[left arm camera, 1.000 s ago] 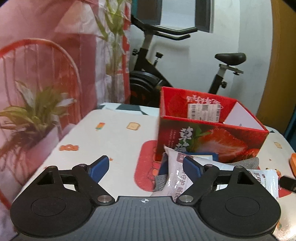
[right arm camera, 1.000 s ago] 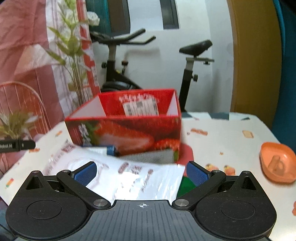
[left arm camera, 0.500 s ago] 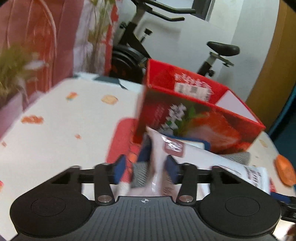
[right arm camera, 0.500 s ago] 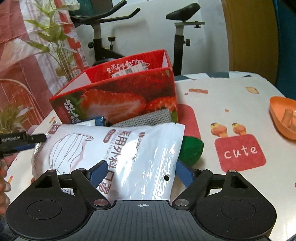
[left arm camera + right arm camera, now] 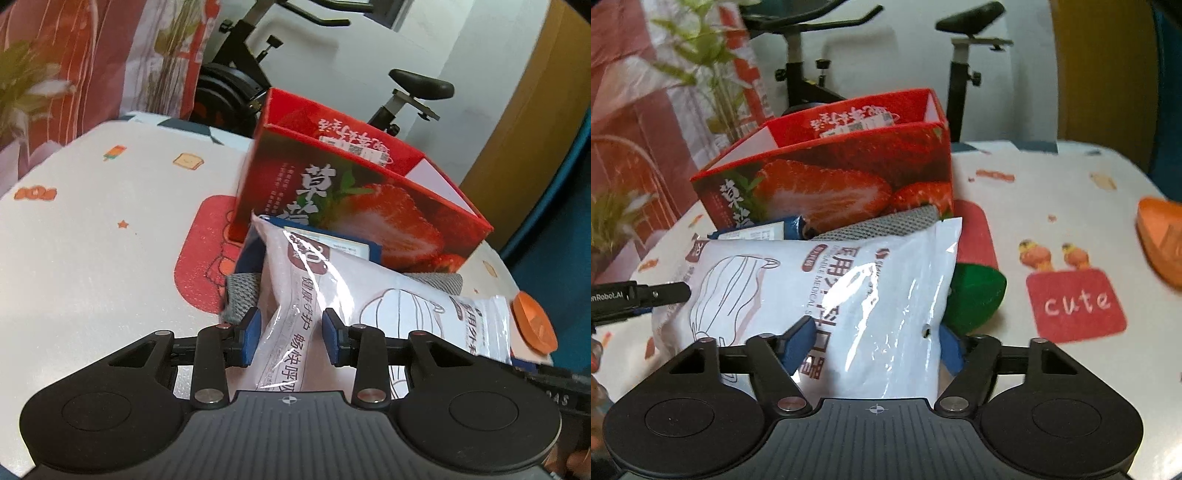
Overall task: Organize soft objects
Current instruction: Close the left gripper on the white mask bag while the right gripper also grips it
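A white plastic pack of medical masks (image 5: 369, 295) (image 5: 827, 280) lies on the table in front of the red strawberry box (image 5: 354, 192) (image 5: 827, 173). My left gripper (image 5: 290, 338) is shut on the pack's left end. My right gripper (image 5: 875, 345) is shut on its right end; the pack bulges up between the blue pads. Under the pack lie a grey knitted cloth (image 5: 240, 295) (image 5: 882, 225) and a blue packet (image 5: 354, 247) (image 5: 757, 232), both partly hidden.
An orange dish (image 5: 1160, 236) (image 5: 533, 325) sits at the table's right side. A green object (image 5: 975, 295) lies under the pack's right corner. An exercise bike (image 5: 258, 74) and a plant (image 5: 701, 62) stand behind the table. The left gripper's arm (image 5: 635, 295) shows at the left.
Both grippers closed from open onto the mask pack's two ends. The left gripper moved forward and right toward the box; the pack now bulges between the fingers.
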The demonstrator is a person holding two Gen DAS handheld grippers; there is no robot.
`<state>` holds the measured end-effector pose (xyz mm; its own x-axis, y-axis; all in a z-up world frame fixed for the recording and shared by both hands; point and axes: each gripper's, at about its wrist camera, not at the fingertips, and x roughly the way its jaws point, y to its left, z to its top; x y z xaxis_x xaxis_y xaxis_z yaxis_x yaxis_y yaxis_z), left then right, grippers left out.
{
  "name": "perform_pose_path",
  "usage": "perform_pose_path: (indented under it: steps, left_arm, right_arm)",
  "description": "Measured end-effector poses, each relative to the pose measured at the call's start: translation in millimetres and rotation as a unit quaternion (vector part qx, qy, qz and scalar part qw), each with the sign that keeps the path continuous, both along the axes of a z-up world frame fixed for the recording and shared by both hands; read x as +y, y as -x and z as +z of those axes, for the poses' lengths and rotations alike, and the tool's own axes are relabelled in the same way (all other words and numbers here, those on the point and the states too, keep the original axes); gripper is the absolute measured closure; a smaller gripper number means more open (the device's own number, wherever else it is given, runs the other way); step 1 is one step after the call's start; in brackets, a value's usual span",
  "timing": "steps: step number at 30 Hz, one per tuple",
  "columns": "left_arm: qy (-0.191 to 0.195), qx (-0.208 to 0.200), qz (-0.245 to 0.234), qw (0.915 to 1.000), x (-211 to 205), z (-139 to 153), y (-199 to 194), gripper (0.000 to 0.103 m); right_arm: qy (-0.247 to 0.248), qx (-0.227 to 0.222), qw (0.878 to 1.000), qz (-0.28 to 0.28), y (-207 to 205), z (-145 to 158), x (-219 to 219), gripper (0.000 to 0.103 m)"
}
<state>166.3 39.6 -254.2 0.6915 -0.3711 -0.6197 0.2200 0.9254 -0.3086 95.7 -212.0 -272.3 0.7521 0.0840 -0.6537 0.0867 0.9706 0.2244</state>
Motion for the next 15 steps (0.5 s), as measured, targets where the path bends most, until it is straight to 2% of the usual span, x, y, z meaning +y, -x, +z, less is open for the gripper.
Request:
perform_pose_path:
  steps: [2,5,11,15]
  left_arm:
    - [-0.005,-0.001,-0.01,0.9999,-4,0,4,0.065]
    - [-0.005,0.003,-0.018,0.9998,-5,-3,6,0.065]
    - [0.03,0.02,-0.012,0.9993,4,-11,4,0.065]
    - [0.032,0.023,-0.01,0.9992,3,-15,6,0.064]
  right_arm:
    - [0.007,-0.001,1.0,0.006,0,2,1,0.045]
    - [-0.012,0.006,1.0,0.014,-2,1,-1,0.045]
    - [-0.029,0.007,0.999,0.019,-4,-2,-5,0.046]
    - [-0.026,0.004,0.999,0.027,-6,-4,-4,0.046]
